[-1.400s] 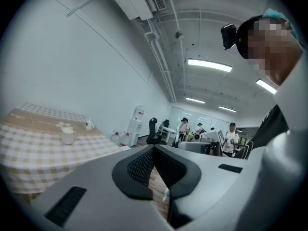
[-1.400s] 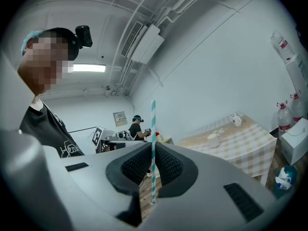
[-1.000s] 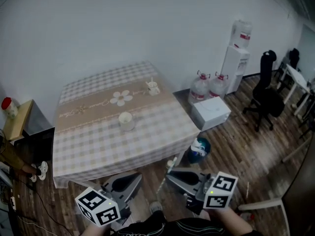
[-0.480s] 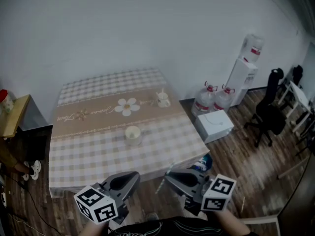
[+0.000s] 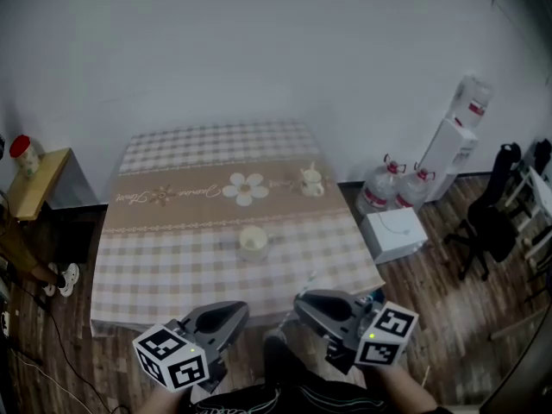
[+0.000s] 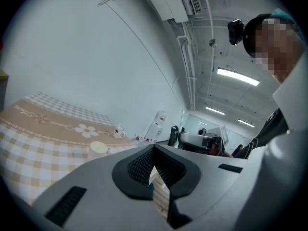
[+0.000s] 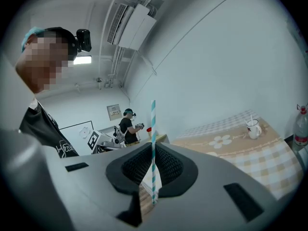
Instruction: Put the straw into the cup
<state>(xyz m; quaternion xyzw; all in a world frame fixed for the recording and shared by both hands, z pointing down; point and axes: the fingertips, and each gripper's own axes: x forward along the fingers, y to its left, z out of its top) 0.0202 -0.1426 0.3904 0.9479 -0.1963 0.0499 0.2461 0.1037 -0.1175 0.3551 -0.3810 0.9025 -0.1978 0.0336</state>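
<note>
Two smooth grey-shelled grippers point at a table from just short of its near edge. The right gripper [image 5: 304, 298] is clamped on a thin paper straw [image 7: 153, 124] striped teal and white. The straw stands upright between the gripper's black ribbed pads [image 7: 136, 166] and rises well above the jaw tips. The left gripper [image 5: 235, 307] has its jaws together at the tips, with nothing between its own ribbed pads [image 6: 142, 164]. Well beyond the tips of both grippers, roughly between their lines, a round white cup [image 5: 253, 242] stands on the table [image 5: 164, 270]. Farther ahead, toward the right gripper's side, is a small white mug [image 5: 311, 182] with a handle and something thin sticking out of it. The table wears a soft cloth checked in beige and white, crossed by a plain tan band printed with a white daisy [image 5: 246, 188]. Behind it is a bare white wall, and the floor [image 5: 448, 309] is dark wood planks. Off to the right gripper's side stand a white water dispenser [image 5: 461, 128], two clear water bottles [image 5: 383, 190], a white box [image 5: 395, 233] and a black office chair [image 5: 496, 222].
</note>
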